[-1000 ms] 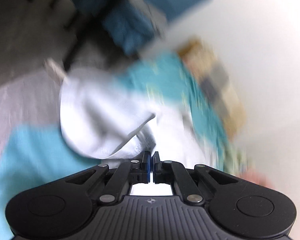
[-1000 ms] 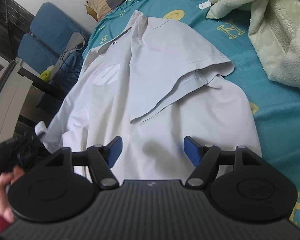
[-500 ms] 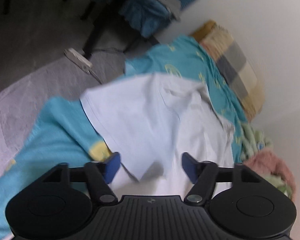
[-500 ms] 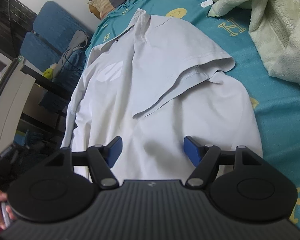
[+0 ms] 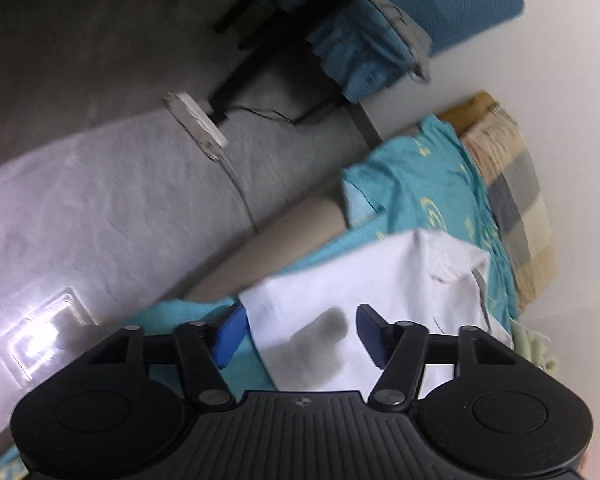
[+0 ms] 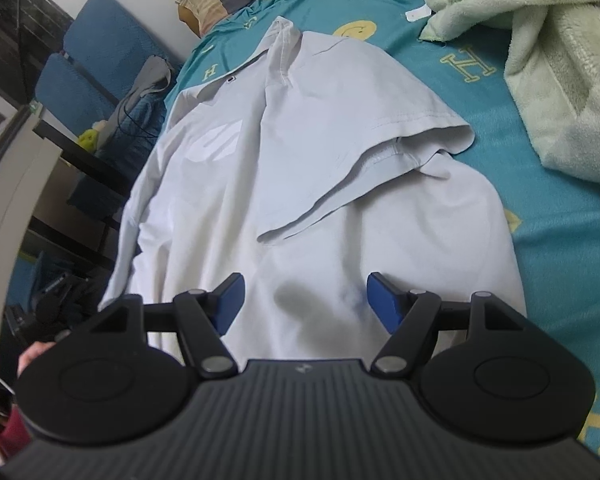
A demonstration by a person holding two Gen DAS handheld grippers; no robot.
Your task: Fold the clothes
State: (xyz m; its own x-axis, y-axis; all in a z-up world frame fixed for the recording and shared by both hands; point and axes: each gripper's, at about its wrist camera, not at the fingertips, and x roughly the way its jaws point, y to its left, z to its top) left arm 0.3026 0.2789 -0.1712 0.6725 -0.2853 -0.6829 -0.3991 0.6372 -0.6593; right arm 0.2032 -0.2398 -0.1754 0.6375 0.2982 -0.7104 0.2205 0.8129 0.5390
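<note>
Both your left tool [image 5: 298,330] and right tool [image 6: 303,300] are spread wide and grasp nothing, with the white polo shirt [image 6: 300,160] lying on the bed [image 6: 540,240], its length running straight ahead from the right tool, which looks nearer its hem.

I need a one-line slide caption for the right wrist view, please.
Open right gripper hovers over a white polo shirt with one sleeve folded in, on a teal bedsheet.
</note>
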